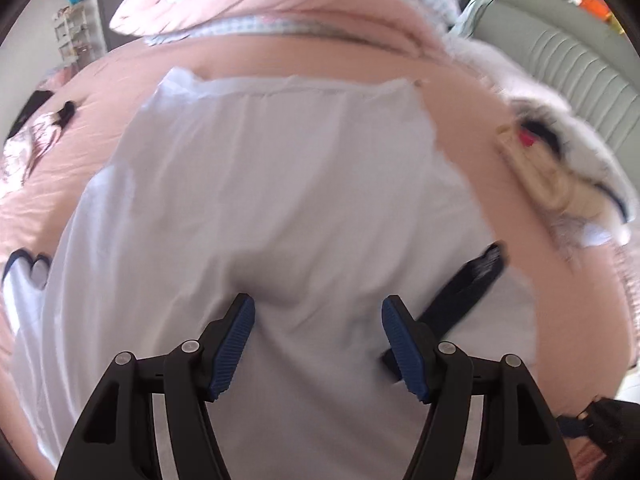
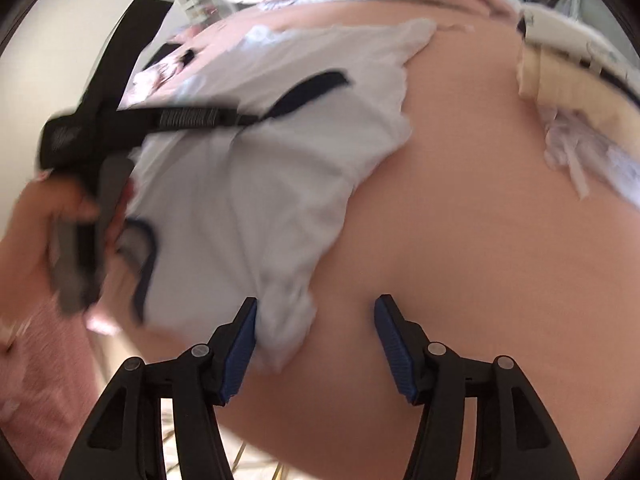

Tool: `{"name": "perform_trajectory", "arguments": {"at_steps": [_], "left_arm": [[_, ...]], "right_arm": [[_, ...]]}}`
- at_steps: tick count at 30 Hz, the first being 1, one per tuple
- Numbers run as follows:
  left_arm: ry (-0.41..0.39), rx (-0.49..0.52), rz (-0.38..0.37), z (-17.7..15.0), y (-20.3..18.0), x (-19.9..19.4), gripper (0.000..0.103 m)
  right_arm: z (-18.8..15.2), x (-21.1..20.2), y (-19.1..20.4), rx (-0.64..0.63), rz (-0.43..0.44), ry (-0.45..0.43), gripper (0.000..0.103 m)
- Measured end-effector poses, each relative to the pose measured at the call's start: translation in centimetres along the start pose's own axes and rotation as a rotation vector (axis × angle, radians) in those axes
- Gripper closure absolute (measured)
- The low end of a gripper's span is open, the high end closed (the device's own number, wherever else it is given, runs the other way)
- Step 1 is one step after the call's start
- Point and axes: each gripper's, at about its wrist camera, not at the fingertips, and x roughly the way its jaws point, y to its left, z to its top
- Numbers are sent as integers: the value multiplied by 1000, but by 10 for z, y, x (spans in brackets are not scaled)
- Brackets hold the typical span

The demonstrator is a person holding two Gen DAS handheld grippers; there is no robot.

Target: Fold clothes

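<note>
A white garment (image 1: 280, 184) lies spread on the pink bed sheet (image 1: 472, 128). Dark blue trim (image 1: 24, 268) shows at its left edge. My left gripper (image 1: 318, 320) is open just above the cloth, and a soft ridge of fabric rises between its blue pads (image 1: 236, 344). In the right wrist view the same garment (image 2: 260, 152) lies to the left. Its bunched corner (image 2: 284, 328) touches the left pad of my open right gripper (image 2: 316, 320). A hand (image 2: 36, 220) holds the left gripper (image 2: 100, 120), blurred, over the garment.
A folded pink quilt (image 1: 260, 4) lies across the back of the bed. Other clothes and a fluffy white item (image 1: 560, 152) sit at the right, with more clothes (image 1: 40, 136) at the left. A grey-green padded headboard (image 1: 568, 64) stands beyond. Bare sheet (image 2: 460, 220) stretches right of the garment.
</note>
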Motion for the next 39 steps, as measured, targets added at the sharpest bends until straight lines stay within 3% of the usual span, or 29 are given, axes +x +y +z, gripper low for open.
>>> {"name": "perform_trajectory", "arguments": {"at_steps": [2,4,5,8,10,13,17,23,26,28,32,34,39], "left_arm": [[-30,58,-93,4,-15,-6,38],[-23,128,-167,4,-34,-5,38],[-15,159,-174,2,-42,-2,38],[40,188,-99,-4,-52,14,38],[65,132,-81,-7,-40,21,38],[51,83,-94,-9,-28,13,38],[7,122,-84,-20,-26,-12,38],[63,171,-35,-52,-16,-19,37],[59,122,-9,-55,2,-31,38],[40,105,-44,-57,7,-38,38],[4,131,-67,-58,-2,-42,38],[10,122,-90,-58,-5,-35,38],[79,129,-76,-67,-2,-29,34]], "right_arm": [[2,-9,-9,39,57,0,45],[13,-15,-26,141,36,-59,45],[19,-16,-35,190,0,-83,45],[37,-16,-61,334,-108,-154,45],[53,-8,-67,392,-81,-181,45],[69,6,-54,331,-96,-199,45],[84,21,-37,215,-177,-131,45],[79,33,-15,112,-342,-93,43],[70,27,-19,169,-343,-84,43],[69,22,-13,178,-351,-116,43],[63,28,-4,173,-222,-156,43],[56,39,-4,154,-244,-101,43],[43,33,3,73,-321,-76,41]]}}
